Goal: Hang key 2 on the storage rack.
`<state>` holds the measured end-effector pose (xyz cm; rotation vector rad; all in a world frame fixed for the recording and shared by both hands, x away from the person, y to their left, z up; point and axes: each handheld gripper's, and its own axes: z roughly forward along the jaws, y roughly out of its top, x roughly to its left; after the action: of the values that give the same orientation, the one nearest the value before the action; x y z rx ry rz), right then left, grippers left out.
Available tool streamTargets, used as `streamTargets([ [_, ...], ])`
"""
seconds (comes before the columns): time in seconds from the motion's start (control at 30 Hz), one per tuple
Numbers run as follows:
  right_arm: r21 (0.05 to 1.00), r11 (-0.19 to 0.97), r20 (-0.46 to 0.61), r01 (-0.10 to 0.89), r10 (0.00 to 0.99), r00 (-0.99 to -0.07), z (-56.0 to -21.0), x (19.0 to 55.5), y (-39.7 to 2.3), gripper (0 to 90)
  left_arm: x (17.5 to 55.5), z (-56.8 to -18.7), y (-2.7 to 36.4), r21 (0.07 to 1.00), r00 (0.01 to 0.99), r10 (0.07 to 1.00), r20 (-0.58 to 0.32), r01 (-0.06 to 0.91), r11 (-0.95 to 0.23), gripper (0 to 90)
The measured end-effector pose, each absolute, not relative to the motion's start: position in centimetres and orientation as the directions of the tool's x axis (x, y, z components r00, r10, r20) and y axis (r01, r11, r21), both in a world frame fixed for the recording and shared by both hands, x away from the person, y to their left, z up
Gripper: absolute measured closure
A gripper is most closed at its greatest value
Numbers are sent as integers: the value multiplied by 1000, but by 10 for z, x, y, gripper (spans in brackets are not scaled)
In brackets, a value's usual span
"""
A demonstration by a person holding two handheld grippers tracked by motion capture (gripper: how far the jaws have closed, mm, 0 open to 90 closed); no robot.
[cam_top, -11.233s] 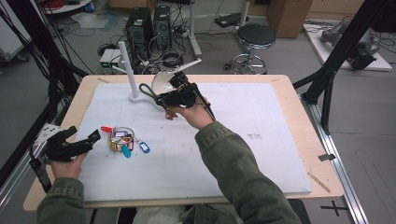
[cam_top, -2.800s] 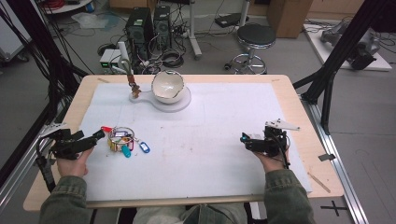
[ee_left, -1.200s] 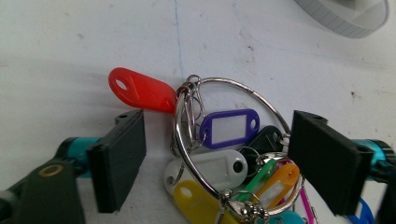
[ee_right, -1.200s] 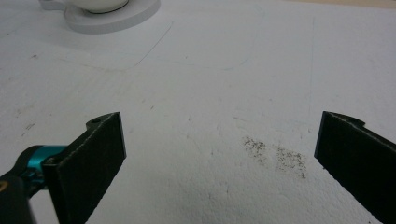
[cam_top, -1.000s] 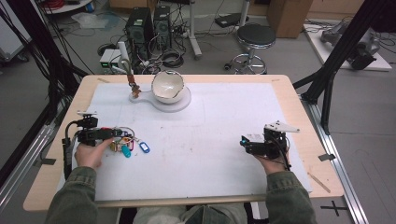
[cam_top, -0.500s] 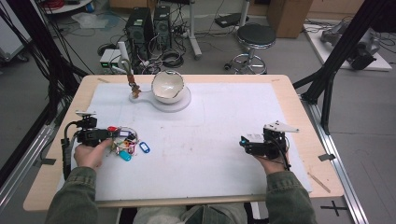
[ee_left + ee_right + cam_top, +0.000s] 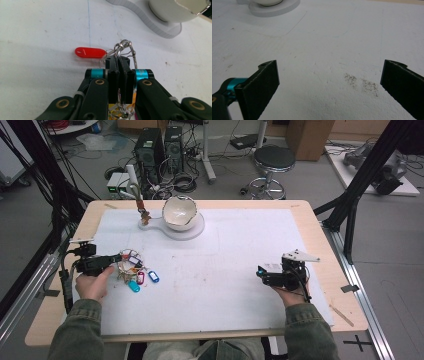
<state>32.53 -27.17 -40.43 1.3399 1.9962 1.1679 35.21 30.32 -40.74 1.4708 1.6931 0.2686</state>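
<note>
The desk (image 7: 310, 220) carries a white bowl (image 7: 178, 212) at its far side. The bunch of keys (image 7: 132, 270) lies at the near left, well apart from the bowl. It is clamped by the left tool (image 7: 119, 65), whose jaws have just been closed on its rings. The right tool (image 7: 329, 82) is held wide apart, with nothing in it.

A light wooden desk (image 7: 320, 227) carries a white sheet (image 7: 240, 250) that covers most of its top, leaving a bare wood border all round. On the sheet at the far left stands a flat white base (image 7: 192, 226) with a white bowl (image 7: 179, 212) on it. Nearer, at the left, lies a bunch of keys with coloured tags (image 7: 134, 272), its red tag (image 7: 90, 52) flat on the sheet. At the near right edge of the desk a thin wooden stick (image 7: 343, 315) lies on bare wood.
</note>
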Motion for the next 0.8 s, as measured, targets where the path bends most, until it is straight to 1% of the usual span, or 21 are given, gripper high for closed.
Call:
streamTargets([
  [0.27,845,158,81,511,907,-414,-404,325,-272,10,347,-402,304,660,69,875,-479,686,307,866],
  [0.5,847,159,78,508,907,-414,-404,325,-273,9,346,-395,301,692,92,882,-461,661,292,868],
  [0.8,848,151,84,508,909,-409,-404,325,-275,10,355,-381,292,721,123,896,-427,644,255,869],
])
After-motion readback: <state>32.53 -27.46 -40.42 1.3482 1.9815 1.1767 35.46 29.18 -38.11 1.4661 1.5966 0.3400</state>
